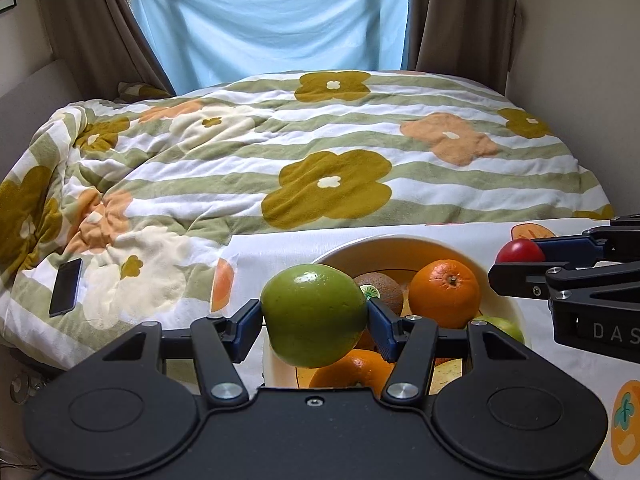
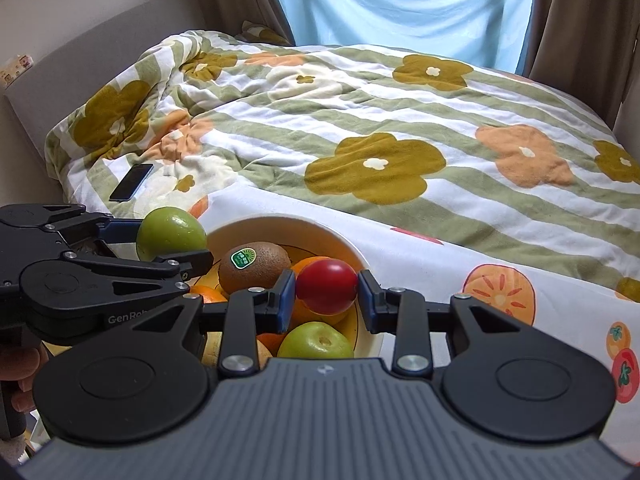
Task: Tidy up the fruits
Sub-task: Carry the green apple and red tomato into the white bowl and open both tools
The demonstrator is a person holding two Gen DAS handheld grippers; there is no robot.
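Green apple point(image 1: 314, 314), red fruit point(image 2: 326, 286), orange point(image 1: 445, 294), brown kiwi point(image 2: 254, 266) w/ green sticker; cream bowl point(image 2: 276, 226). Duvet point(image 1: 320, 152): green/white stripes w/ olive & peach flowers. Black phone point(image 1: 66, 287). Blue curtain point(image 1: 276, 16).

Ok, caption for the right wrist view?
Right gripper holds a red fruit over the fruit bowl; left gripper grips a green apple.

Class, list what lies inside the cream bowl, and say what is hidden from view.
Inside the bowl lie a stickered kiwi, oranges and a green apple. The left gripper with its held green apple and the right gripper with its red fruit cover the bowl's lower contents.
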